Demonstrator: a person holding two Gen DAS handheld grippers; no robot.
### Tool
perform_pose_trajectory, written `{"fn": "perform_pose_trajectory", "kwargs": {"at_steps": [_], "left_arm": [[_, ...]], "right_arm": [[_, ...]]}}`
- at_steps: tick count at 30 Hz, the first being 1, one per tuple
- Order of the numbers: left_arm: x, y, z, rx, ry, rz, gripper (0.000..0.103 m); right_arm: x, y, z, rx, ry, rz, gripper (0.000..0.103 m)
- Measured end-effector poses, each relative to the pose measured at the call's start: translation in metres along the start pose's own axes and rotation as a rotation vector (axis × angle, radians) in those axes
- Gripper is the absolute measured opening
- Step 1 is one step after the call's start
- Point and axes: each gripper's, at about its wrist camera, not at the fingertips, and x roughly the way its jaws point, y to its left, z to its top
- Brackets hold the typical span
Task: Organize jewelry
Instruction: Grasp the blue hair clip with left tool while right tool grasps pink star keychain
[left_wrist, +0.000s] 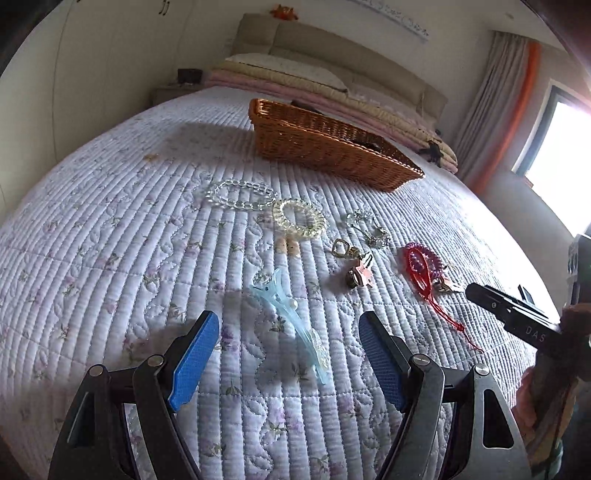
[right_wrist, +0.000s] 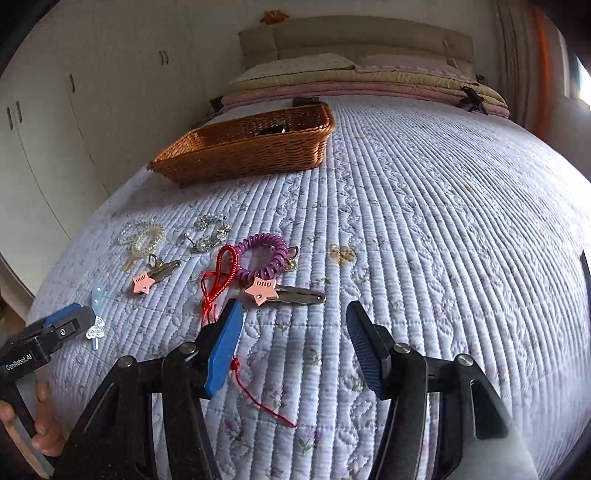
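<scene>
Jewelry lies on a quilted bed. In the left wrist view, my left gripper (left_wrist: 289, 325) is open, with a pale blue hair clip (left_wrist: 291, 321) lying between its fingers. Beyond it are a clear bead bracelet (left_wrist: 240, 195), a clear coil hair tie (left_wrist: 299, 218), a crystal piece (left_wrist: 367, 227), a pink star key (left_wrist: 356, 271) and a purple coil with red cord (left_wrist: 423, 264). My right gripper (right_wrist: 293, 319) is open and empty, just short of a pink star key (right_wrist: 280, 291) and the purple coil (right_wrist: 264, 256) with red cord (right_wrist: 218, 280). The wicker basket (right_wrist: 236, 155) stands farther back.
The basket (left_wrist: 325, 147) has something dark inside. Folded blankets and pillows (right_wrist: 354, 81) lie at the headboard. Wardrobe doors (right_wrist: 44, 129) stand at the left, a curtain and window (left_wrist: 554, 147) at the right. The left gripper body (right_wrist: 44, 336) shows at the right view's left edge.
</scene>
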Motion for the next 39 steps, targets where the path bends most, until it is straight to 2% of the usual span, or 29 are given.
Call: {"fn": "perform_pose_trajectory", "kwargs": {"at_steps": [2,5,8,11,14,19,22,23,25,30,34,39], "left_arm": [[0.003,-0.002,0.001,0.006,0.001,0.004,0.079],[0.004,-0.002,0.001,0.005,-0.002,0.008,0.079],[0.004,-0.003,0.002,0.010,-0.005,0.012,0.079],[0.005,-0.002,0.003,0.010,-0.002,0.009,0.079],[0.004,-0.003,0.003,0.021,0.002,0.007,0.079],[0.004,-0.001,0.003,0.014,0.002,-0.002,0.079],[0.004,0.000,0.004,0.009,0.003,-0.006,0.079],[0.004,0.000,0.004,0.010,0.003,-0.006,0.079],[0.005,0.000,0.004,0.014,0.003,-0.002,0.079],[0.005,-0.002,0.002,0.032,0.000,0.015,0.077],[0.003,0.000,-0.001,0.048,-0.003,0.025,0.069],[0.006,0.003,0.002,0.041,0.014,0.038,0.059]], "right_arm": [[0.004,-0.005,0.012,-0.029,0.025,0.071,0.060],[0.011,-0.010,0.021,-0.073,0.034,0.109,0.060],[0.016,-0.012,0.019,-0.053,0.036,0.155,0.060],[0.019,-0.002,0.010,-0.097,0.043,0.122,0.060],[0.029,0.007,0.006,-0.190,0.083,0.038,0.060],[0.042,0.004,0.016,-0.295,0.137,0.056,0.059],[0.047,0.009,0.018,-0.333,0.148,0.066,0.051],[0.046,0.011,0.018,-0.340,0.145,0.063,0.043],[0.040,0.015,0.014,-0.334,0.136,0.070,0.033],[0.030,0.031,-0.003,-0.289,0.129,0.030,0.032],[0.023,0.033,-0.010,-0.130,0.114,-0.075,0.032],[0.023,0.025,-0.011,0.013,0.052,-0.125,0.031]]}}
